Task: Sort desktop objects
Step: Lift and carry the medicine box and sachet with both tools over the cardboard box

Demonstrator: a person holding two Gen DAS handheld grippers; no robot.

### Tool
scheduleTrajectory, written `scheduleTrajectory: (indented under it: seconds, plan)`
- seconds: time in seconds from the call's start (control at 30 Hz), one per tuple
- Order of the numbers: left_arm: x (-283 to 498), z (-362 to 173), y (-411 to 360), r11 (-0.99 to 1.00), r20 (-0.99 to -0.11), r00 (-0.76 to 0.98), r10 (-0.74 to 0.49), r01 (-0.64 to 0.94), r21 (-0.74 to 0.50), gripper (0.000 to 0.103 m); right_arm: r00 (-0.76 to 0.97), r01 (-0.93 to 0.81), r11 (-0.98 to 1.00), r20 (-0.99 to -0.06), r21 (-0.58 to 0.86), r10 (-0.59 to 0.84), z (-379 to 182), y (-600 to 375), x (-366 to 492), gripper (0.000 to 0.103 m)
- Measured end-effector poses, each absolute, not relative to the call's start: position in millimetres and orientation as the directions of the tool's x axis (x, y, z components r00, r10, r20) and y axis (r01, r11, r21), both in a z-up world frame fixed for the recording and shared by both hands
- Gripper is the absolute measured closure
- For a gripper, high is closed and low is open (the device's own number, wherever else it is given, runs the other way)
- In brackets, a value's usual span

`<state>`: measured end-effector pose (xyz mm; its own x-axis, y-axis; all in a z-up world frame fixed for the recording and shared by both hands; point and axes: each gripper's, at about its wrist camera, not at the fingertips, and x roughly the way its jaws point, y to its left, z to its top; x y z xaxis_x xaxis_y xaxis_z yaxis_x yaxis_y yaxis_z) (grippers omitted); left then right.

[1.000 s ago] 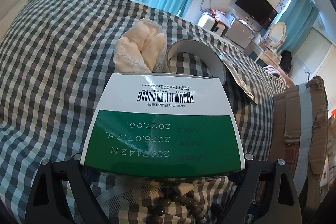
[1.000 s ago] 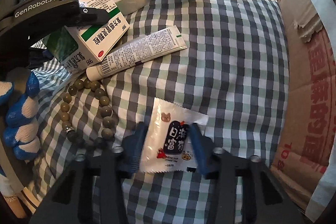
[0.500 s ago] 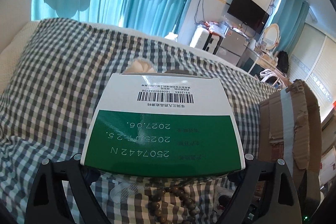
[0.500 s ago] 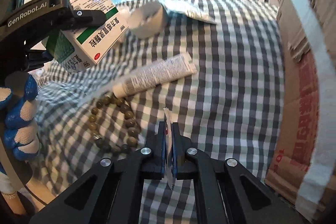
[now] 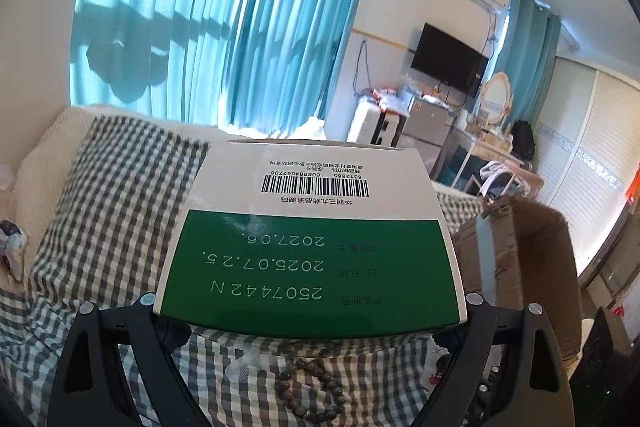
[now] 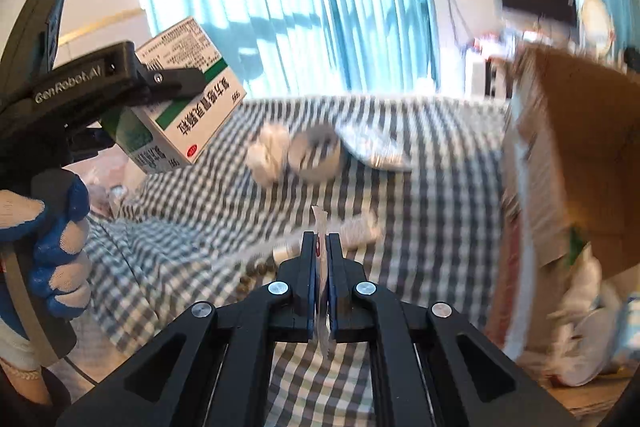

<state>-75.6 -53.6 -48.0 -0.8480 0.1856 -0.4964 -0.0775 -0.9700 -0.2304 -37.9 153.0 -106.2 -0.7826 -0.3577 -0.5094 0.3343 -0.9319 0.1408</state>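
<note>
Sorting stands midway: my left gripper (image 5: pixel 310 311) clamps the medicine box (image 5: pixel 310 239) aloft, my right gripper (image 6: pixel 319 259) pinches the sachet (image 6: pixel 320 227), cardboard box (image 6: pixel 576 131) at two o'clock, tube (image 6: pixel 352 233), beads (image 6: pixel 256 271) and tape roll (image 6: pixel 316 155) remain on the checked cloth (image 6: pixel 420 211).

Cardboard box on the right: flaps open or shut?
Open. The cardboard box shows raised flaps and a hollow interior; white bags show inside it in the right wrist view.
</note>
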Motion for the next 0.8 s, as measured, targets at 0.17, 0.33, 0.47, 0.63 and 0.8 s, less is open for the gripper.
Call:
scheduleTrajectory:
  seconds: [0.17, 0.33, 0.47, 0.63, 0.8]
  plan:
    - [-51.4, -16.3, -44.5, -0.973, -0.413, -0.894, 0.177, -0.096, -0.21, 0.01, -0.842, 0.34, -0.934, -0.407, 0.109, -0.354, -70.9, 164.9, -14.3, 0.099]
    - [-29.0, 7.8, -37.3, -0.973, -0.349, -0.918, 0.188, -0.126, -0.193, 0.01, -0.874, 0.349, -0.933, -0.33, 0.084, -0.356, -47.2, 172.9, 3.9, 0.099]
    - [-13.5, 24.5, -28.0, -0.979, -0.295, -0.94, 0.173, -0.132, -0.154, 0.01, -0.893, 0.352, -0.933, -0.271, 0.076, -0.359, -34.7, 175.5, 14.5, 0.099]
    - [6.2, 42.4, -17.2, -0.982, -0.223, -0.96, 0.168, -0.145, -0.119, 0.01, -0.912, 0.365, -0.929, -0.178, 0.056, -0.369, -14.4, 177.4, 32.8, 0.099]
    - [17.9, 51.3, -5.2, -0.983, -0.179, -0.968, 0.174, -0.161, -0.086, 0.01, -0.921, 0.369, -0.929, -0.125, 0.023, -0.369, -0.2, 176.6, 47.9, 0.099]
